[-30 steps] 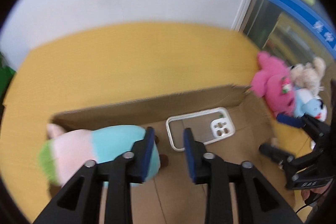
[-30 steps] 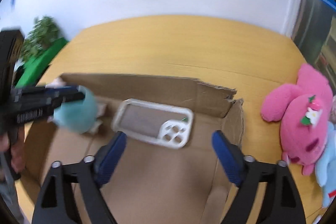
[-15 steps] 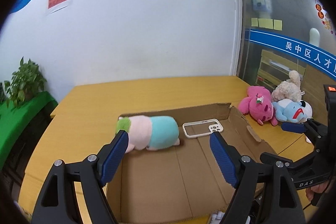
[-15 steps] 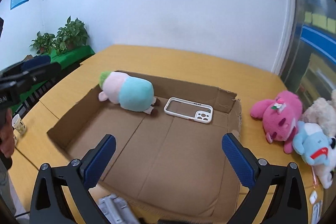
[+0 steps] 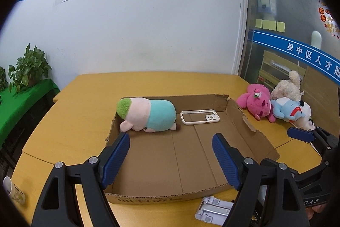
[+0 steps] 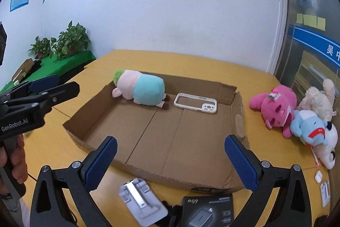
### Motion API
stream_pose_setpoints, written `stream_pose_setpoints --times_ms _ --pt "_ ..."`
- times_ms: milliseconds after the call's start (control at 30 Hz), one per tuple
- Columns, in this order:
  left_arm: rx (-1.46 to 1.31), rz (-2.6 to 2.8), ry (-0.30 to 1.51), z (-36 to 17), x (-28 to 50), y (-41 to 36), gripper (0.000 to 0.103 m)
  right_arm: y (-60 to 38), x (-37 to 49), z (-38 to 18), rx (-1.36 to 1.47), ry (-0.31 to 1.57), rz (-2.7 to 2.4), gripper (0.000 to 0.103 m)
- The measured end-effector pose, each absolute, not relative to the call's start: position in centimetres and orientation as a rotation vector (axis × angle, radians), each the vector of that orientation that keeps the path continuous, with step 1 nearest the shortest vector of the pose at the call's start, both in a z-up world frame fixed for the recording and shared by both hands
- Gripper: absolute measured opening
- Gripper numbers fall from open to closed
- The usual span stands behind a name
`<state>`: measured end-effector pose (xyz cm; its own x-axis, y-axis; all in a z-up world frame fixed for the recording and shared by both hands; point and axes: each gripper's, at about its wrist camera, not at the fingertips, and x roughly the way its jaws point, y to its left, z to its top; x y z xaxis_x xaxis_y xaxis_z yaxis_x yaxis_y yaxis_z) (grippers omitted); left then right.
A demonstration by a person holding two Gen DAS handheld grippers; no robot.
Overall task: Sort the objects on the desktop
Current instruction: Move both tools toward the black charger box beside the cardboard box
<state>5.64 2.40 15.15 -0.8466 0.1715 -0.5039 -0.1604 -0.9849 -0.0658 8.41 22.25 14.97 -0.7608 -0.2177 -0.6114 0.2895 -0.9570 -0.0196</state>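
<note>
Against the far wall of the cardboard tray (image 6: 89, 118) lie a pastel plush (image 6: 140, 89) and a phone case (image 6: 195, 104). Both grippers (image 5: 170, 154) (image 6: 170, 161) gape wide, empty. Remaining plush toys (image 6: 276, 107) at the table's right edge look soft and light; pinch mid-body.

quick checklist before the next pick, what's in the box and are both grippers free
1. Left hand-held gripper open, nothing between its pads: ok.
2. Right hand-held gripper open, nothing held: ok.
3. Green-and-teal plush lying inside the cardboard box: ok.
4. White phone case flat in the box beside the plush: ok.
5. Pink plush in the box: not ok, it lies on the table.
6. Folding phone stand in the box: not ok, it lies outside the near wall.
</note>
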Motion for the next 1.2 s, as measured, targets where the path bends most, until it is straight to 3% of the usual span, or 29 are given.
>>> stream_pose_setpoints --times_ms 400,733,1200 --pt "-0.938 2.778 -0.034 11.1 5.6 2.4 0.08 25.7 9.7 11.4 1.015 0.082 -2.705 0.102" --pt "-1.141 2.636 -0.068 5.9 4.6 3.6 0.08 33.7 10.4 1.4 1.421 -0.135 -2.635 0.098" --pt "-1.225 2.391 -0.075 3.2 4.3 8.1 0.08 33.6 11.2 -0.2 1.394 -0.075 -2.455 0.1"
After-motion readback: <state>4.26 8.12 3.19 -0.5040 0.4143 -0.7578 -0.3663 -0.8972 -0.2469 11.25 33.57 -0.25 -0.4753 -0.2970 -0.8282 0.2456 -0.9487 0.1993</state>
